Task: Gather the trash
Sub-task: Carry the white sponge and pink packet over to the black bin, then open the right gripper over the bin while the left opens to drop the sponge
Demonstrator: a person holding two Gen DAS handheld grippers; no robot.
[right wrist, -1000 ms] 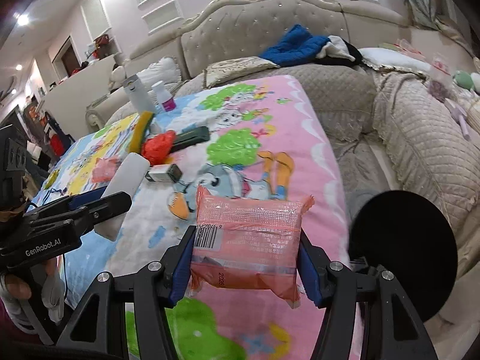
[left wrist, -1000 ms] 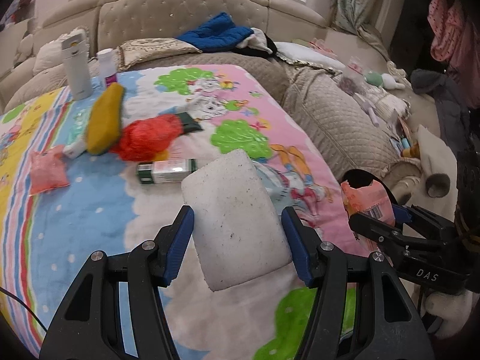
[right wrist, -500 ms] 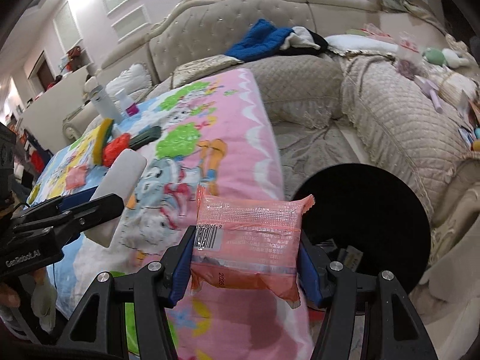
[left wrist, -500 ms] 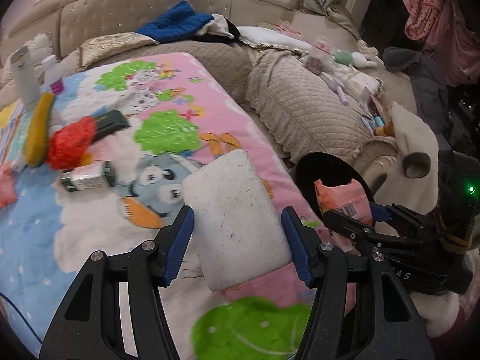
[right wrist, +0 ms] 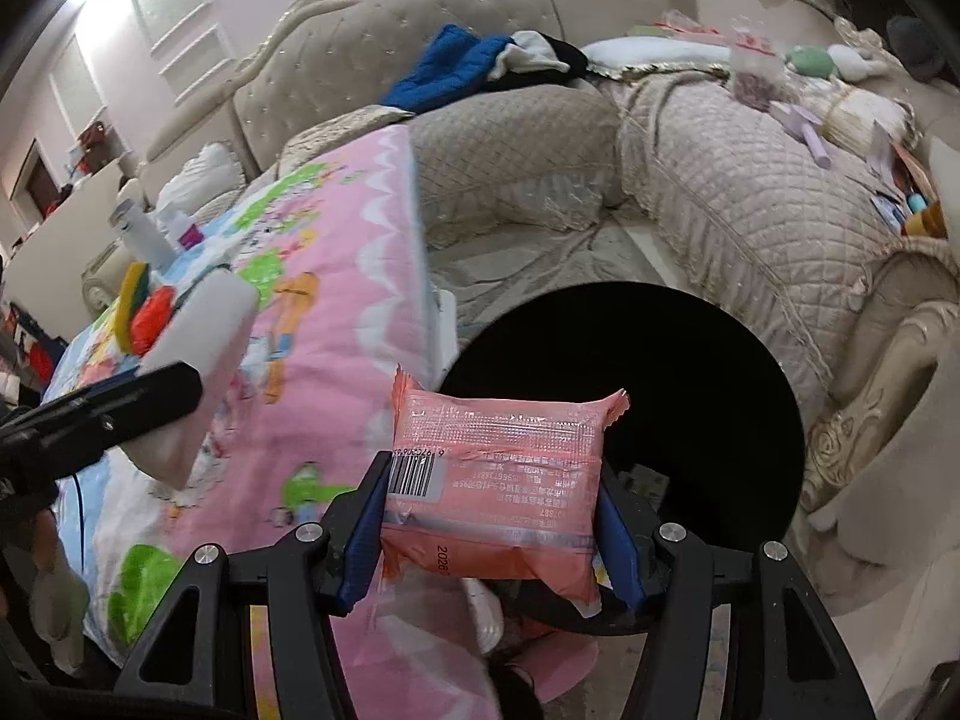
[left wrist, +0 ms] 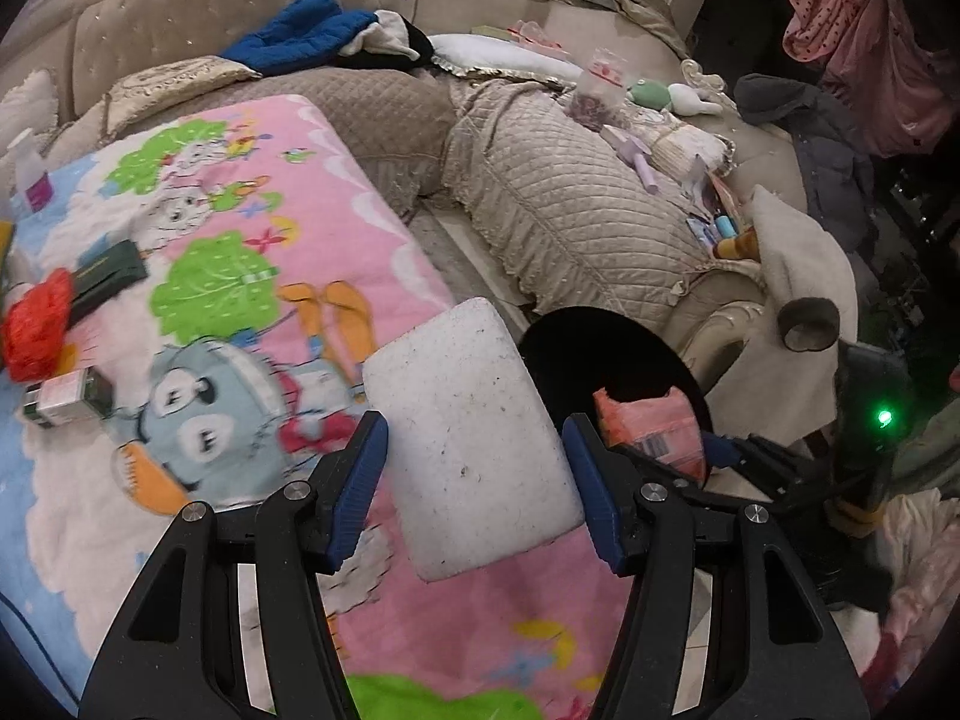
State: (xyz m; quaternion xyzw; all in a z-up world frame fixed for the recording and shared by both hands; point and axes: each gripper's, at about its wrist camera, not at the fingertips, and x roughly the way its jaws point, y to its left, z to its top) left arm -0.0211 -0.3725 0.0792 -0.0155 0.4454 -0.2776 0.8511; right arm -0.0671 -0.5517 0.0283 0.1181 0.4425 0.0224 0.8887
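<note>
Pink packet [right wrist: 492, 480] — barcode, upside-down "2026"

The black bin [right wrist: 690, 372] mouth lies unobstructed beside the cartoon blanket [left wrist: 252, 276] edge. The quilted sofa [right wrist: 750, 198] borders its far side. Clutter occupies the blanket's far-left corner.

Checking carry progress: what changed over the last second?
Both grippers swung from over the blanket toward the black bin, which now fills more of both views. The right gripper has the pink packet at the bin's mouth. Unchanged: the left gripper stays shut on the white foam block; nothing released.
</note>
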